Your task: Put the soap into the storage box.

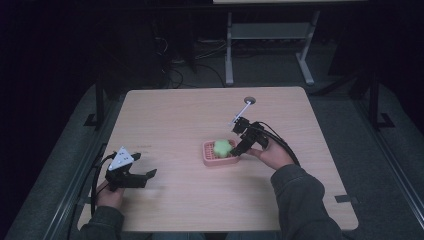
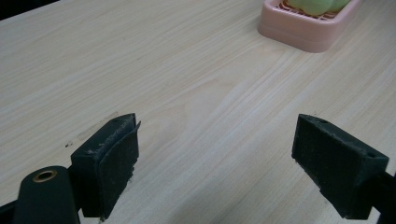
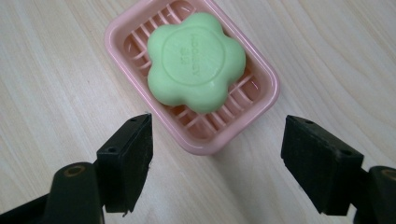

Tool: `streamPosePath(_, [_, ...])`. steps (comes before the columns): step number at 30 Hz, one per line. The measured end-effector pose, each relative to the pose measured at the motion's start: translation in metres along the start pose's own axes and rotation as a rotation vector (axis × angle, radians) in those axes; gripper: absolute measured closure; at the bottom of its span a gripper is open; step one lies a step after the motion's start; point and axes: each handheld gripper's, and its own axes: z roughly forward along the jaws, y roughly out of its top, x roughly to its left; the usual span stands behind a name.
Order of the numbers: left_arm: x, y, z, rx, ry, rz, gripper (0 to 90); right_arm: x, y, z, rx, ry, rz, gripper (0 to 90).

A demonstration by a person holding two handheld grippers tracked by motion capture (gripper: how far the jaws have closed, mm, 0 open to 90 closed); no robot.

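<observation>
Two grippers work over one wooden table [image 1: 165, 115]. Toward the table's near left corner the left gripper [image 1: 131, 176] is held low above bare wood, its jaws spread wide with nothing between them; the left gripper view shows the pads apart over plain tabletop, with the pink soap dish [image 2: 306, 25] farther off toward the middle. A little right of the table's centre sits that pink soap dish [image 1: 218, 154], a slotted rectangular tray. In it lies one green flower-shaped soap [image 1: 222, 147], resting flat on the ribs and covering most of the inside, with raised lettering too small to read. Just beside the dish's right end is the right gripper [image 1: 239, 147], tilted down. In the right gripper view its jaws stand wide apart, either side of the dish's near end, touching neither dish nor soap [image 3: 196, 60].
</observation>
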Motion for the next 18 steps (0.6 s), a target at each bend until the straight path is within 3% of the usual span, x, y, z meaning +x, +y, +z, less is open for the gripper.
streamPosePath(18, [0.000,0.000,0.000,0.002,-0.001,0.002,14.4,0.002,-0.012,-0.009,0.003,-0.009,0.002,24.9])
